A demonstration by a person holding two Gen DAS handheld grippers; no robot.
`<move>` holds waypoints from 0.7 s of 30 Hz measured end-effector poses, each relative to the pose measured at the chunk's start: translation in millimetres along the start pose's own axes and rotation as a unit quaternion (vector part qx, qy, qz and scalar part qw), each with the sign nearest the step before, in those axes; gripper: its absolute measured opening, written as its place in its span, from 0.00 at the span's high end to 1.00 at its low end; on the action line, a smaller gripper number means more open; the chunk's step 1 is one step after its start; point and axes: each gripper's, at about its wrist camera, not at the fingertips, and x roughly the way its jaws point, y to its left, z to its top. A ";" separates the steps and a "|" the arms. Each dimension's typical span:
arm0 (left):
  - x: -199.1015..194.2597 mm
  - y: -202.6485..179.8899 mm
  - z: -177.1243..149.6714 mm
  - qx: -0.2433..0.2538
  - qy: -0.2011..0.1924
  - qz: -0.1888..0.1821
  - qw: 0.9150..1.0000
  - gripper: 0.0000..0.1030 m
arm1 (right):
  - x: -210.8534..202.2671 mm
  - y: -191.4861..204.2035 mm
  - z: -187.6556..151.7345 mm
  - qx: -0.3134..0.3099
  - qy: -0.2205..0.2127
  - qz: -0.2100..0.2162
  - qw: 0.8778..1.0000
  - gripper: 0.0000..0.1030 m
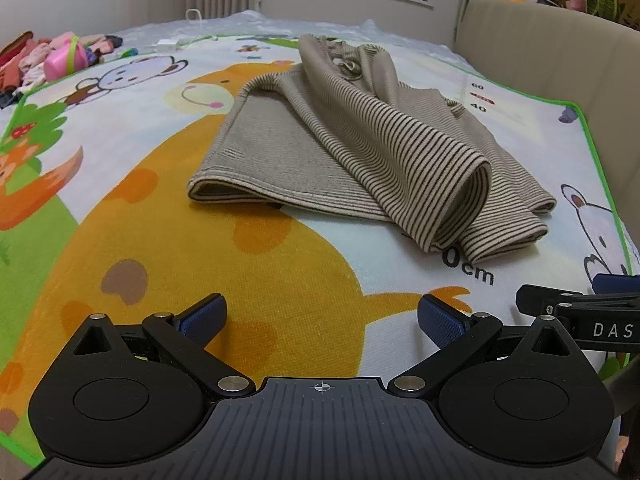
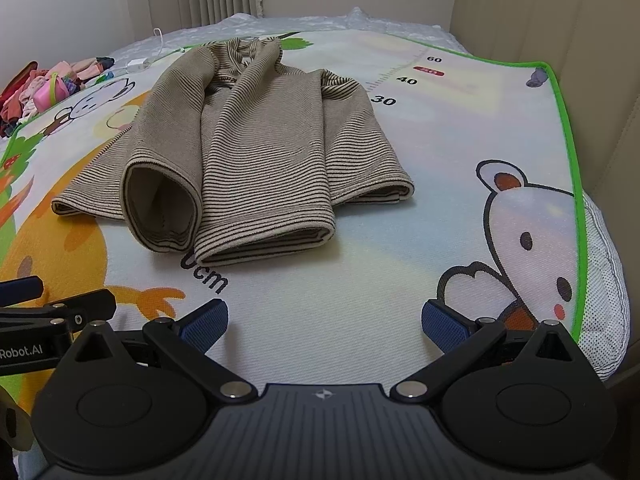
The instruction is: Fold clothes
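Note:
A beige garment with thin dark stripes (image 1: 360,148) (image 2: 256,160) lies partly folded on a cartoon play mat (image 1: 168,220) (image 2: 420,208), its two sleeves laid down over the body toward me, cuffs near the "0cm" mark. My left gripper (image 1: 320,318) hovers open over the mat, well short of the garment's near hem, nothing between its blue pads (image 1: 204,316). My right gripper (image 2: 324,320) is open too, a little back from the cuffs. Each gripper shows at the edge of the other's view.
The mat covers a bed with a beige padded headboard (image 1: 540,52) (image 2: 540,32) along the right. A pile of colourful clothes (image 1: 44,60) (image 2: 44,88) sits at the far left. A white charger and cable (image 2: 138,65) lie beyond the garment. Mat edge (image 2: 576,208) runs close on the right.

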 end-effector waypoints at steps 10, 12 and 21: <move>2.7 0.6 3.0 0.003 -0.001 -0.005 1.000 0.00 | -2.0 -2.5 0.4 0.004 -0.008 -0.001 1.000 0.00; 2.6 0.7 7.0 0.007 -0.009 -0.005 1.000 0.00 | -4.4 -4.5 1.2 0.008 -0.016 0.000 1.000 0.00; 7.1 6.5 35.0 0.006 -0.057 -0.021 0.998 0.00 | -14.7 -21.7 8.2 0.051 -0.084 0.010 0.995 0.00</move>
